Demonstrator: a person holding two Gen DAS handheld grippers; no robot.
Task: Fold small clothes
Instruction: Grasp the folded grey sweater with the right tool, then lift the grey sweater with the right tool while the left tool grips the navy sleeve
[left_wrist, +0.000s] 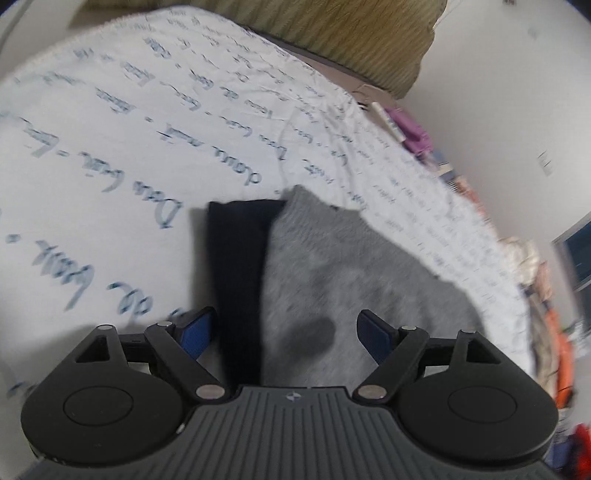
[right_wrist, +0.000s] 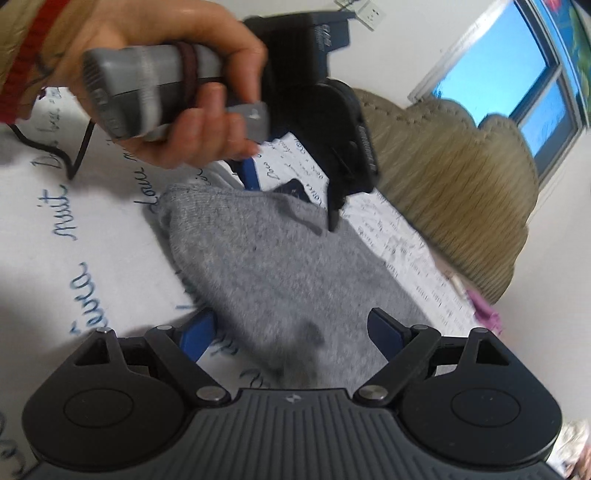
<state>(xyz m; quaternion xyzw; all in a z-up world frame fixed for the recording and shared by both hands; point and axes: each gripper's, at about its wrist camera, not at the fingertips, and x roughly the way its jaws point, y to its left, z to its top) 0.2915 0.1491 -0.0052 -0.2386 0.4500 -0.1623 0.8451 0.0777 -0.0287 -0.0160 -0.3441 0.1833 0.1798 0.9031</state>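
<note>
Grey knit garment (left_wrist: 343, 280) lies flat beside dark cloth (left_wrist: 240, 266); left tongs (left_wrist: 284, 332) and right tongs (right_wrist: 291, 332) gape apart, empty.

Sheet (right_wrist: 44, 280): blue cursive script all over; "nuit" legible at left of the right wrist view, "Douce" partly legible nearby. Remaining script, and the left wrist view's, blurred.

white walls (right_wrist: 424, 55), blue-lit window (right_wrist: 517, 66), script-printed bedsheet (left_wrist: 129, 110)
</note>
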